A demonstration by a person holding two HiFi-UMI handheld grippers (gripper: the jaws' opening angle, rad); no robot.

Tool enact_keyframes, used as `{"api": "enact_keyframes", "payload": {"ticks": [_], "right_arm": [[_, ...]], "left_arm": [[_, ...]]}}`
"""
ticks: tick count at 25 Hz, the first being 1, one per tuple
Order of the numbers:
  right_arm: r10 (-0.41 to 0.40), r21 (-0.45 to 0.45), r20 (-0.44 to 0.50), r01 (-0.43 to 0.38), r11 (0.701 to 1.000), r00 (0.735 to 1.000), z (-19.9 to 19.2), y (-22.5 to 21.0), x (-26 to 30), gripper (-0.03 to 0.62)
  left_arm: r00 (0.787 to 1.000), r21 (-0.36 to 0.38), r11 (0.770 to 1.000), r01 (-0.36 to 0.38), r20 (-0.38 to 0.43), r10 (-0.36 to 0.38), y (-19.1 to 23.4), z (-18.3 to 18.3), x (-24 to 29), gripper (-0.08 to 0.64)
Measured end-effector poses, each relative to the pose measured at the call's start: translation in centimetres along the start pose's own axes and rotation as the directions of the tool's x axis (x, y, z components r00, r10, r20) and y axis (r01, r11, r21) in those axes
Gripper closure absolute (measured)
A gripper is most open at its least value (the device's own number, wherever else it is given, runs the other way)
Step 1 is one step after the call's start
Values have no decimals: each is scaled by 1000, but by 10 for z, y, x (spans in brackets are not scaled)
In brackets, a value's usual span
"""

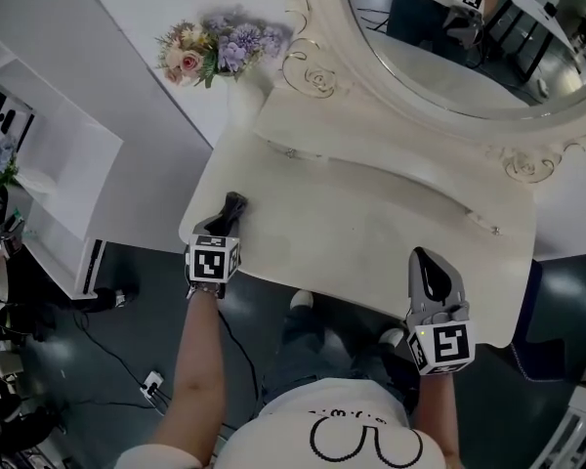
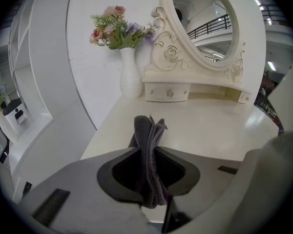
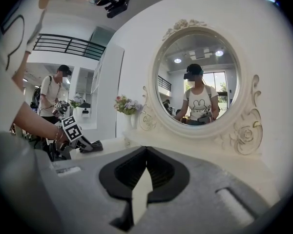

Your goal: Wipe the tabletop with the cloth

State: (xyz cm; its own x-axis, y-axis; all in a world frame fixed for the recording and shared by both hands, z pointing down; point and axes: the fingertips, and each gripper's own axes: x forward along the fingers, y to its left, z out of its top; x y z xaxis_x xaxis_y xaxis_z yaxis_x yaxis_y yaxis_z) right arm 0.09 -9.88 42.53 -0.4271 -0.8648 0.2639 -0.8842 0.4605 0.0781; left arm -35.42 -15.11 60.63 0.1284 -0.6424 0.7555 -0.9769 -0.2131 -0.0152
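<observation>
**Me:** Since you ask where the cloth (image 2: 147, 130) is: it's bunched into a dark upright fold and pinched between my left tongs (image 1: 227, 225), at the near left corner of the counter (image 1: 371, 213).

**You:** Is it down on the surface?

**Me:** Its far end looks to be on it or just above. I can't tell which.

**You:** How much is wiped?

**Me:** Nothing I could vouch for. The counter is pale and bare, with no streak or damp track. I'd count the whole stretch as left to do, from this corner across to the right and back to the base of the mirror (image 1: 449, 57).

**You:** And your hands?

**Me:** My left forearm reaches straight out, with the tongs pointing to the far side, roughly at the vase of flowers (image 2: 130, 74). My right tongs (image 1: 425, 262) are pressed together on nothing. They hover over the near right edge, well apart from the cloth, and face the mirror.
</observation>
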Motion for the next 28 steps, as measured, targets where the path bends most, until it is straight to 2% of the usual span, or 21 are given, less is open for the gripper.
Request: {"api": "enact_keyframes", "payload": {"ticks": [15, 28], "right_arm": [[-5, 3, 5, 5, 1000, 1000, -9, -42, -54, 591], [-47, 21, 12, 46, 999, 999, -21, -91, -103, 591]], "left_arm": [[998, 7, 999, 53, -32, -52, -83, 0, -3, 477], [994, 6, 995, 101, -52, -101, -165, 5, -3, 477]]}}
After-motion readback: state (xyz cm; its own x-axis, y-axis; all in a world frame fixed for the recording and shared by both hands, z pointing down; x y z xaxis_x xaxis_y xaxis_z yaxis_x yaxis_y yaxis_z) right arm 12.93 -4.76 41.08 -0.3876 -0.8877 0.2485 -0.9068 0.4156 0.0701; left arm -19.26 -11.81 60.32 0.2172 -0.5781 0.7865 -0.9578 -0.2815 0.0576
